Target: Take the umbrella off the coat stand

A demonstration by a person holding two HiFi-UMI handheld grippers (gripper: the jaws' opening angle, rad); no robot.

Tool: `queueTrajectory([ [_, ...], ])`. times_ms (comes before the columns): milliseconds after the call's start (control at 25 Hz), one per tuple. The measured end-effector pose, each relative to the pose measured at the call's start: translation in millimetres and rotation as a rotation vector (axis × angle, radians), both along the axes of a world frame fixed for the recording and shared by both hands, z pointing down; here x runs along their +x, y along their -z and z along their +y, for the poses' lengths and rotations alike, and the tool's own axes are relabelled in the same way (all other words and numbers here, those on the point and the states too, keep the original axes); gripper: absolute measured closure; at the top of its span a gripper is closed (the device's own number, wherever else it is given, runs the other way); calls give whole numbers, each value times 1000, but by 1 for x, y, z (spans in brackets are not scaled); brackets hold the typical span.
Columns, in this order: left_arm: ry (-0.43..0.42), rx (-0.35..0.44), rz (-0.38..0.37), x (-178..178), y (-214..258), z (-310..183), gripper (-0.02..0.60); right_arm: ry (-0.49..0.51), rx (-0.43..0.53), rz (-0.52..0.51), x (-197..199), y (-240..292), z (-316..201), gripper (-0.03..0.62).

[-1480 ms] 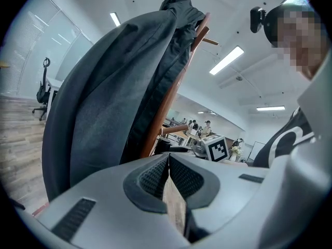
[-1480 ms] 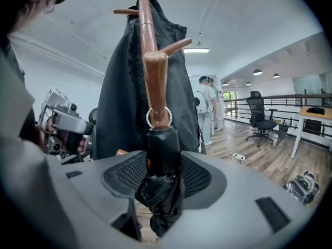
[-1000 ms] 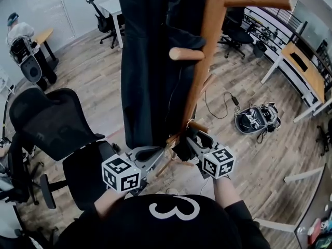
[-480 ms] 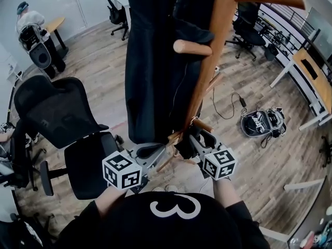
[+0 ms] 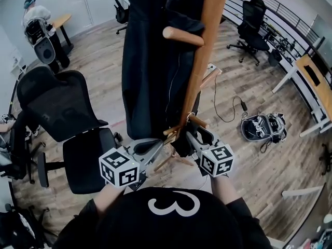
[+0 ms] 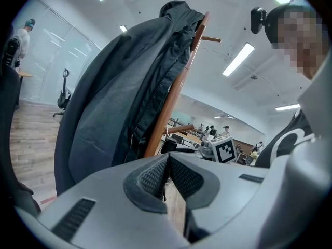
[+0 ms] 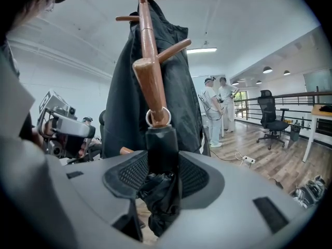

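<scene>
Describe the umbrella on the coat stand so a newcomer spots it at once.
Find the wooden coat stand with a dark jacket. On a low peg, the umbrella hangs by a metal ring, between the jaws of the right gripper. It is short, black and folded, unlike the long jacket.

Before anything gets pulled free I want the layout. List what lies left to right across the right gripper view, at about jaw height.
left gripper → umbrella → two people in white → black office chair. The jacket and the coat stand overlap the umbrella, so both are left out.
</scene>
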State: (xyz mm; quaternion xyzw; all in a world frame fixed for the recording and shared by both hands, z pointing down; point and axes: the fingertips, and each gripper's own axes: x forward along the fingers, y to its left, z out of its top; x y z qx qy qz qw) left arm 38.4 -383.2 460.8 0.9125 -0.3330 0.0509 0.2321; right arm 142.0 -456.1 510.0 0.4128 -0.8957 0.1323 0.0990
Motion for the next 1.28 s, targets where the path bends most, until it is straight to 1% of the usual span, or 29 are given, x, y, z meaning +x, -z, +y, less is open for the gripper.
queueTrajectory([
  [160,20,11,3,6,-1,5,561,20,0,-14,5,1,4,402],
  [280,30,21,7,7,-3,7,561,38,18,-15,5,7,8,402],
  [480,30,11,9,13,-6,10,561,53,24,-24,11,16,15,402],
  [640,6,22,7,20,-1,10,561,42,32,-39,17,23,22,402],
  [920,-31,28,5,21,9,17,561,11,54,-37,19,36,33,402],
  [1280,-79,35,-7,17,23,37,561,-73,41,-68,30,46,51,402],
])
